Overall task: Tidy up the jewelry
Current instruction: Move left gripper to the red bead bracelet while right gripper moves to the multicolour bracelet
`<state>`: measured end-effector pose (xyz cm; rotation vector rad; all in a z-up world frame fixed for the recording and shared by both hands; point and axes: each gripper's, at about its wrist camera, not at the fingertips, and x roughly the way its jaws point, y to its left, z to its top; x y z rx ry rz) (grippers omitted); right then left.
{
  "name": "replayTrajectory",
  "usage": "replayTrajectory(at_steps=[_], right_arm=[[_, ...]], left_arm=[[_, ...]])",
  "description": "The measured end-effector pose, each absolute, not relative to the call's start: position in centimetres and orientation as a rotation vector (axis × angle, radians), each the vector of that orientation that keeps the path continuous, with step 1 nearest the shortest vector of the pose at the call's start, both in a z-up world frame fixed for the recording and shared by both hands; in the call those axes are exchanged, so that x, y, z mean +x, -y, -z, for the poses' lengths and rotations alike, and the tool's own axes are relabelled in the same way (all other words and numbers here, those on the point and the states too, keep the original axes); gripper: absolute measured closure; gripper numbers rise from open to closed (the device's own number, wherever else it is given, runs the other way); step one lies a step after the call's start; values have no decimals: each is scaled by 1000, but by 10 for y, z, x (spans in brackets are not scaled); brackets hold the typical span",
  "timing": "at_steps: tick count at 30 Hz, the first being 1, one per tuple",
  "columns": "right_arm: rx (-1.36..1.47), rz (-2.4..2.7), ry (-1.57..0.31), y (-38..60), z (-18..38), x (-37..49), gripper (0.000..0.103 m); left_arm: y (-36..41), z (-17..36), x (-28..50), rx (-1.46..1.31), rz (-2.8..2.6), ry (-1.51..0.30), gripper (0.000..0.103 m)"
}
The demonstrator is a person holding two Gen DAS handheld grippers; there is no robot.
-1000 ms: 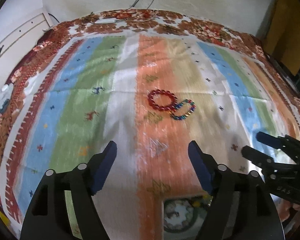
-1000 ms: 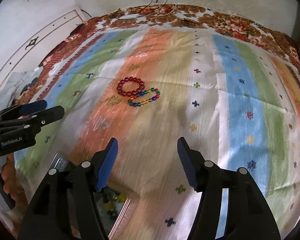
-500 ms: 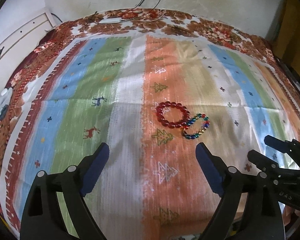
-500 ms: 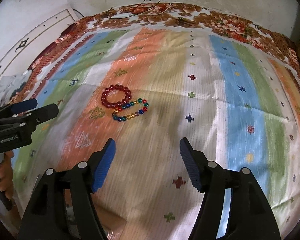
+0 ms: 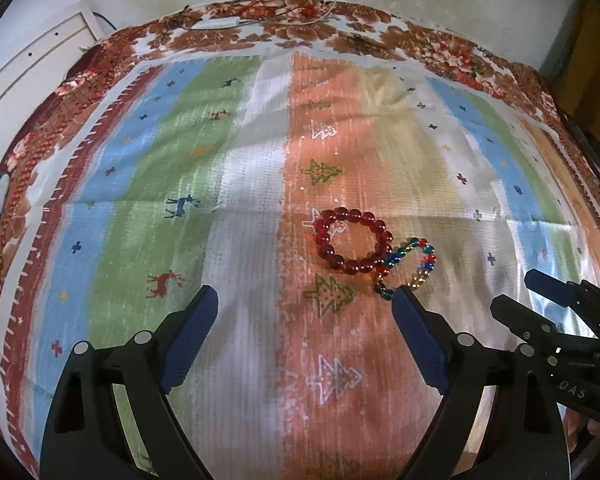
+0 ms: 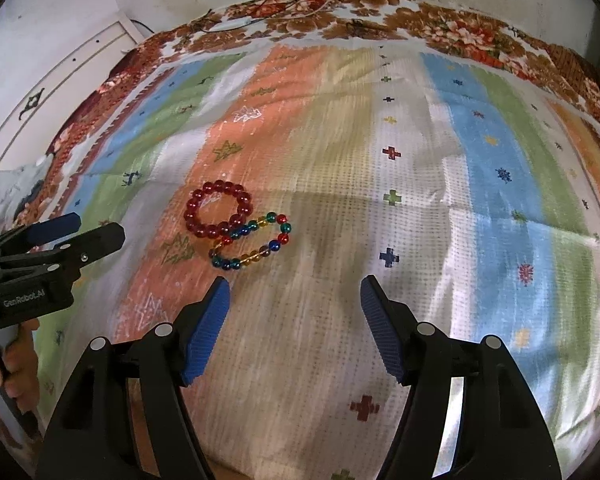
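A red bead bracelet [image 5: 325, 242] lies on the orange stripe of a striped cloth [image 5: 140, 200], and a multicolour bead bracelet [image 5: 428, 264] touches its right side. My left gripper [image 5: 304, 294] hangs open just short of them, its right finger tip beside the multicolour loop, nothing between the pads. In the right wrist view the red bracelet [image 6: 192, 216] and the multicolour bracelet [image 6: 260, 256] lie ahead and left of my open, empty right gripper [image 6: 295, 284]. Each gripper shows in the other's view: right gripper [image 5: 514, 292], left gripper [image 6: 98, 227].
The cloth [image 6: 480, 200] has a floral border and runs back to a pale wall. Cables and a white plug strip [image 5: 220, 23] lie at its far edge. A white panel [image 6: 60, 92] stands at the left. A hand [image 6: 4, 372] grips the left tool's handle.
Both grippers have moved forward over the cloth towards the bracelets, which now sit nearer the fingertips. The left jaws have widened. A box seen at the bottom edge has left view.
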<state>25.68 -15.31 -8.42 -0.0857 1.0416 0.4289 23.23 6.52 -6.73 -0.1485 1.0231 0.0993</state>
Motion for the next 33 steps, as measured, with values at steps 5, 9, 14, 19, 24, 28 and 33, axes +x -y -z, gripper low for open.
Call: replayTrajectory(at_steps=[5,9,14,19,24,28,33], right_arm=[[-81,-419,-1057,149,94,269,36],[-82,-426,-1052,143,96,276,36],[-97,-424,-1065,133,103,287,36],[-127,-428,-1078,124,112,294,36],[-143,-441,-1095,118,120,301,36],[-175,-437,-1074,113,121,304,35],[-182,-431,-1096,112,132,308,35]], left_arm=[[-68,77,248,-162,-90,-1031,16],[-70,84,258,-189,-81,-1036,16],[-69,95,270,-178,-77,-1053,16],[-69,103,281,-177,-74,-1065,16],[-69,112,292,-176,-69,-1082,16],[-71,122,299,-170,-72,-1104,17],[-72,128,306,-160,-65,-1100,18]])
